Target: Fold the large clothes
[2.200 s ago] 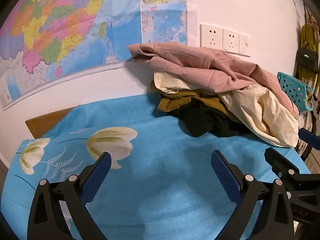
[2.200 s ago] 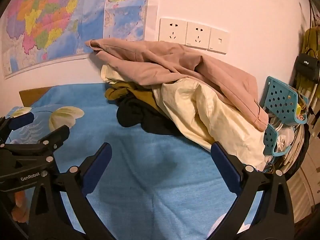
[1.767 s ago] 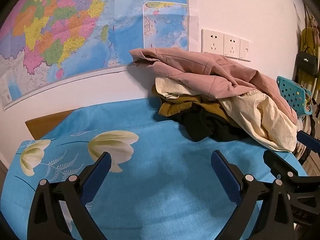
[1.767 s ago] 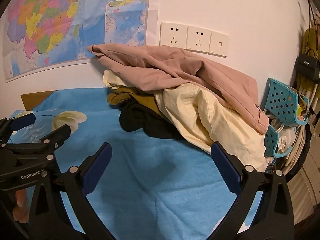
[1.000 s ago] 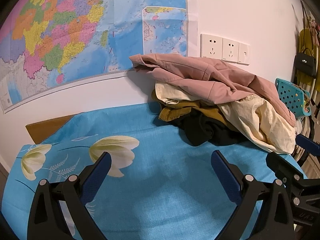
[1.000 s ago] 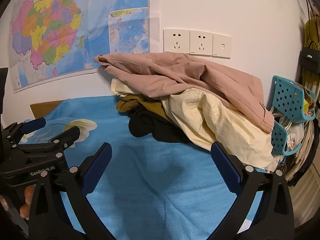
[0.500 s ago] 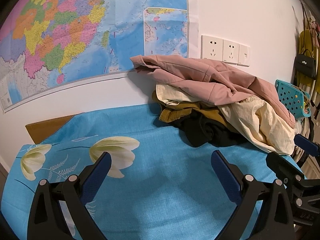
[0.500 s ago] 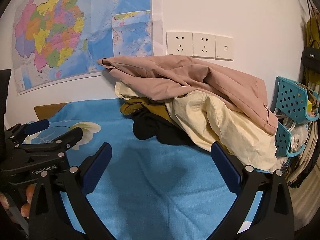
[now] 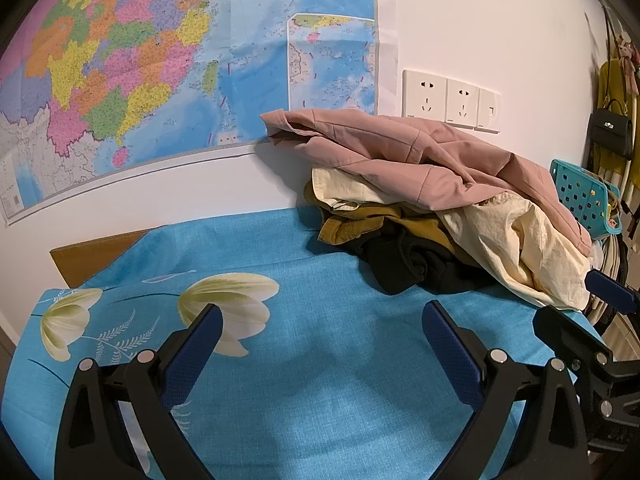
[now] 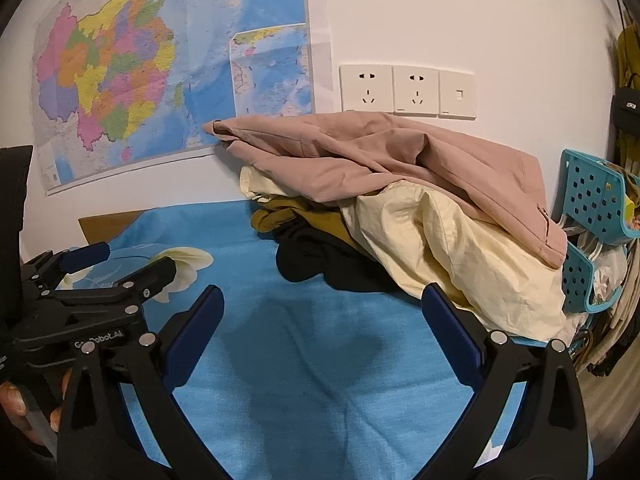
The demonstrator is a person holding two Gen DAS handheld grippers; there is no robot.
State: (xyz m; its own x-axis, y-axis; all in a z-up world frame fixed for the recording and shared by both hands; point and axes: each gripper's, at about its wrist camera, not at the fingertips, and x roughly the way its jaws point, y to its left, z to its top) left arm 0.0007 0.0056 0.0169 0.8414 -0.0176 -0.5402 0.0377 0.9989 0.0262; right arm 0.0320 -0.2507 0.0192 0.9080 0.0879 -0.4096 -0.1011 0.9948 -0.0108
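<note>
The left gripper (image 9: 320, 330) and right gripper (image 10: 322, 312) hover side by side above a blue floral cloth (image 9: 320, 392), each with its fingers spread wide and holding nothing. A broad bare stretch of cloth lies between the fingertips and the clothes pile (image 10: 400, 216), which sits at the far right corner, against the wall. In the pile, a pink garment (image 9: 408, 156) drapes on top, a cream garment (image 10: 460, 248) spills toward the right edge, and olive and black pieces are mostly buried. A teal perforated basket (image 10: 596, 196) stands just beyond that edge, partly cut off. Behind, a map (image 9: 160, 72) and wall sockets (image 10: 408, 90); map lettering is illegible.
</note>
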